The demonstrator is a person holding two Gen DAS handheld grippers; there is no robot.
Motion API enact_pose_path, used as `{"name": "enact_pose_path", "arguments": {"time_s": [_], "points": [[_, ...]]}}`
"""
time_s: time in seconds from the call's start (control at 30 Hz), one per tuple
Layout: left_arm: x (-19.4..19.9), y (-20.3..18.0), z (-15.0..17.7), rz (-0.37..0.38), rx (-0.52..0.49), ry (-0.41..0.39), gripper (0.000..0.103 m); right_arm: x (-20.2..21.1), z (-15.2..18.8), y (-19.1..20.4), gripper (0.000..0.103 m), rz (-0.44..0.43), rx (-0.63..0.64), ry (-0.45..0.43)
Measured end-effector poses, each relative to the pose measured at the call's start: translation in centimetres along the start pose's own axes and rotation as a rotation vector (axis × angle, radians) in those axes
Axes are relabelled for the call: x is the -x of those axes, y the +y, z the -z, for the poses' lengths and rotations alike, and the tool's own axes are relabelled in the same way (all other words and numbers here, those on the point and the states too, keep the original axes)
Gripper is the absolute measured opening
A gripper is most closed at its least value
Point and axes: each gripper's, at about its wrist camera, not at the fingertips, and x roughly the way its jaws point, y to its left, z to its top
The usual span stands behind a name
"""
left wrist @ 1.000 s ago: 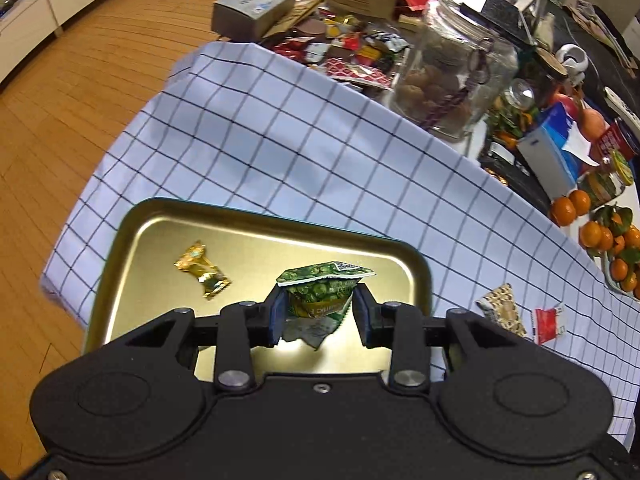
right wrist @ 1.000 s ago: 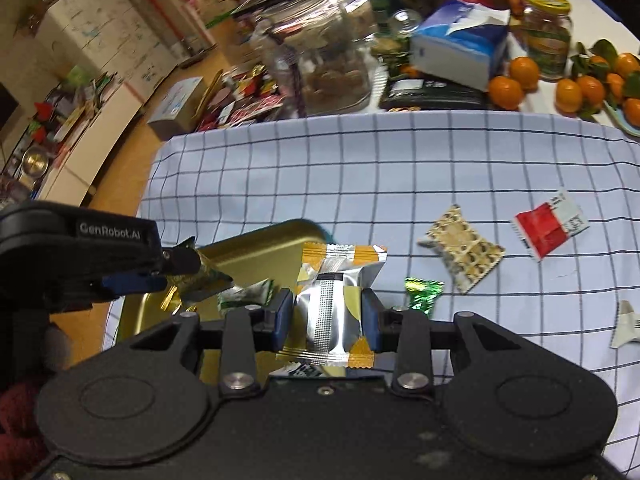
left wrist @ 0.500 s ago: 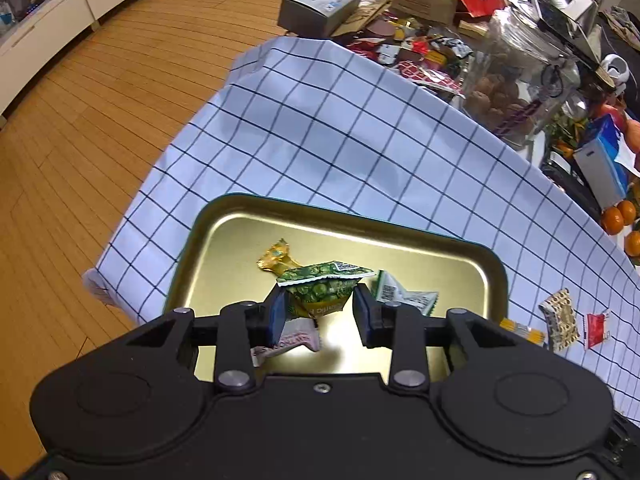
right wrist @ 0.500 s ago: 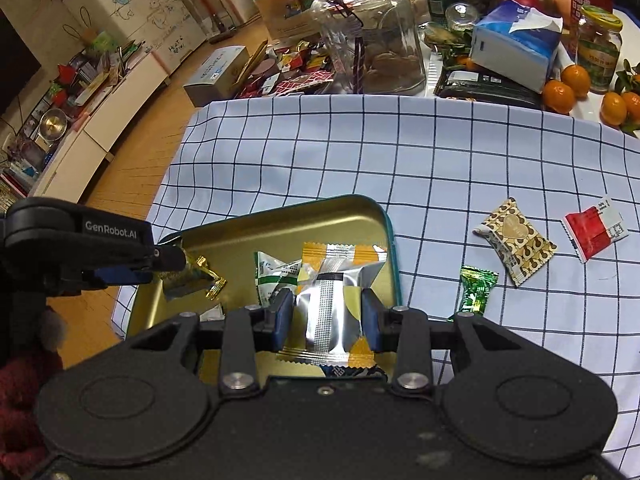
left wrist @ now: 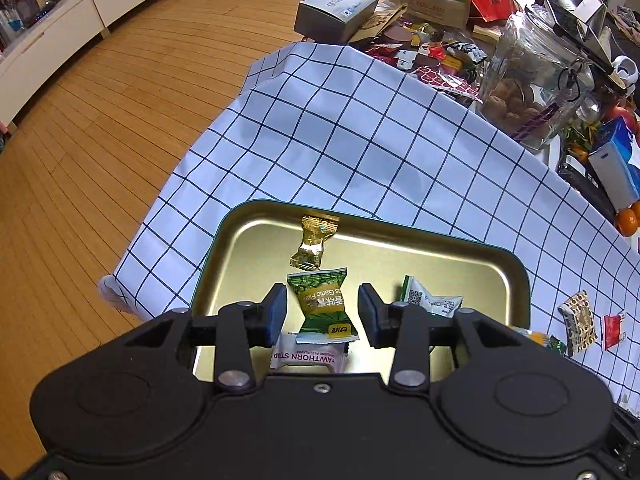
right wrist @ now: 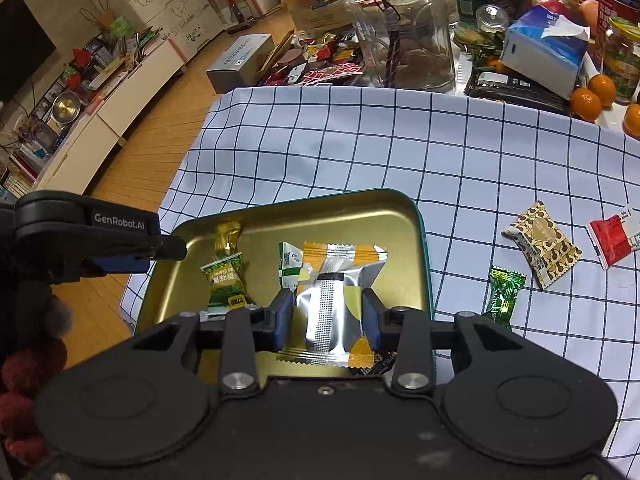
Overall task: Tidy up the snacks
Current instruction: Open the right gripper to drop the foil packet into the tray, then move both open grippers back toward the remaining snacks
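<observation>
While a checked tablecloth [right wrist: 440, 160] covers the table, a gold tray [right wrist: 400, 216] with a teal rim sits near the cloth's corner and serves as the reference for everything else. Beyond the tray's far side, off the cloth, stand a large glass jar [right wrist: 404, 28], a blue tissue box [right wrist: 544, 52] and several oranges [right wrist: 586, 102].

Over the tray's near edge, the right gripper [right wrist: 326, 314] stays clamped on a silver and orange snack packet [right wrist: 340, 280], its jaws pressing both sides of the wrapper.

Over the tray from the left, the left gripper [left wrist: 322, 310] has its jaws opening. A green pea packet [left wrist: 322, 302] lies between the pads with a gap on each side, so neither pad presses it. A second ago this packet was pinched between those pads; now it rests inside the tray, partly over a white hawthorn strip packet [left wrist: 308, 356].

Inside the tray also lie a gold candy [left wrist: 314, 242] near the far rim and a white and green packet [left wrist: 432, 300] toward the right side.

On the cloth to the right of the tray lie a brown patterned packet [right wrist: 542, 244], a red and white packet [right wrist: 614, 236] and a small green candy [right wrist: 502, 292], the last nearest the tray.
</observation>
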Motion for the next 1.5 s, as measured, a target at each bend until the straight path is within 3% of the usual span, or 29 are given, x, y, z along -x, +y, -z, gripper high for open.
{"name": "enact_pose_path", "arguments": {"time_s": [0.27, 1.5], "points": [[-0.2, -0.1, 0.1, 0.007, -0.003, 0.010, 0.049, 0.5, -0.1, 0.8, 0.044, -0.062, 0.032, -0.029], [-0.4, -1.7, 0.7, -0.004, -0.073, 0.026, 0.049, -1.3, 0.1, 0.4, 0.053, 0.055, 0.040, 0.048]]}}
